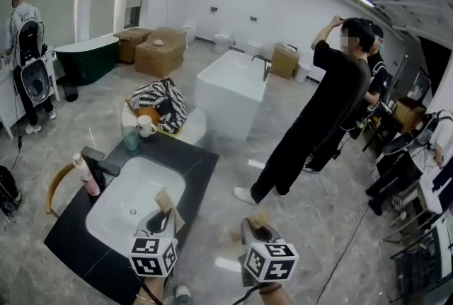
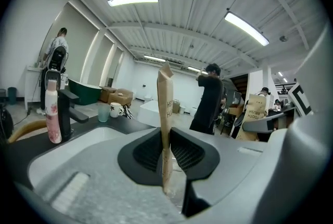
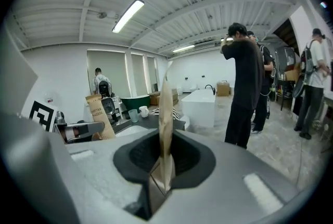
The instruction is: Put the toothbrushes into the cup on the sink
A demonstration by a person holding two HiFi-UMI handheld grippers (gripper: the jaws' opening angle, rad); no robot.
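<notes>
My left gripper hangs over the near edge of the white basin, shut on a brown paper toothbrush pack that stands upright between its jaws. To its right and off the counter, my right gripper is shut on a second brown toothbrush pack. The pale green translucent cup stands at the far corner of the black counter, next to a white mug. In the left gripper view the cup is far ahead to the left. In the right gripper view the cup lies beyond the other toothbrush pack.
A black faucet and a pink bottle stand at the basin's left. A patterned bag lies on a white stool behind the counter. A person in black stands to the right near a white tub. Another person stands far left.
</notes>
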